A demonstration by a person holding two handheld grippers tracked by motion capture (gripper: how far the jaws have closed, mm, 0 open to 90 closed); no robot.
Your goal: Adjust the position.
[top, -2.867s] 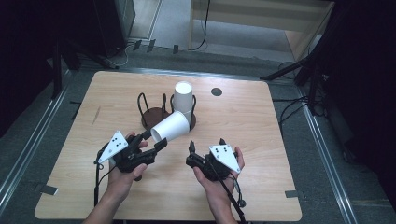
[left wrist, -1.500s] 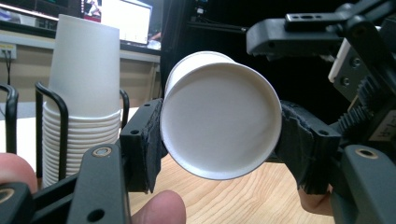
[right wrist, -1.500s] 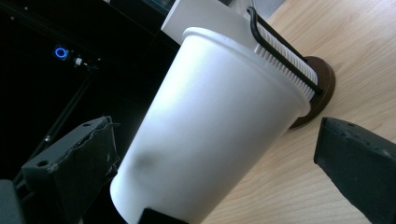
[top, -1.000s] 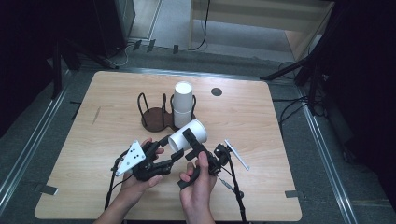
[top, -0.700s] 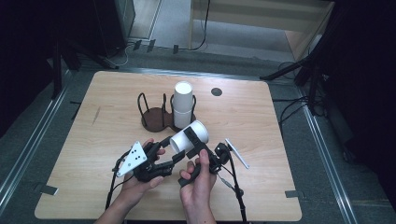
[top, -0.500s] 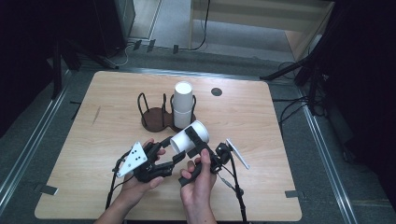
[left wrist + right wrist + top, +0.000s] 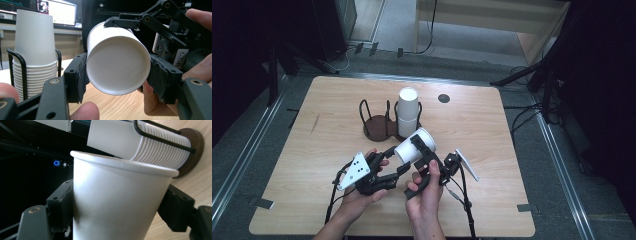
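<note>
Left to right: left gripper point(image 7: 398, 161) pinches the base of a paper cup point(image 7: 414, 146) held aloft over the table's point(image 7: 512, 200) middle, toward its near edge; right gripper point(image 7: 426, 146), jaws just closing, flanks the cup's rim end. Likely step: a handover or separating nested cups. Next, the right must clamp firmly. Behind stand the cup stack point(image 7: 407, 107) and holder point(image 7: 377, 125); open room lies rightward.

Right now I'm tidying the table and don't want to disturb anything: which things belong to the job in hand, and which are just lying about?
In the job:
- paper cup, gripped by both grippers
- left gripper, at its base
- right gripper, jaws just closing around it
- stack of cups in its wire holder

Lying about:
- empty wire holder
- table
- floor cables
</note>
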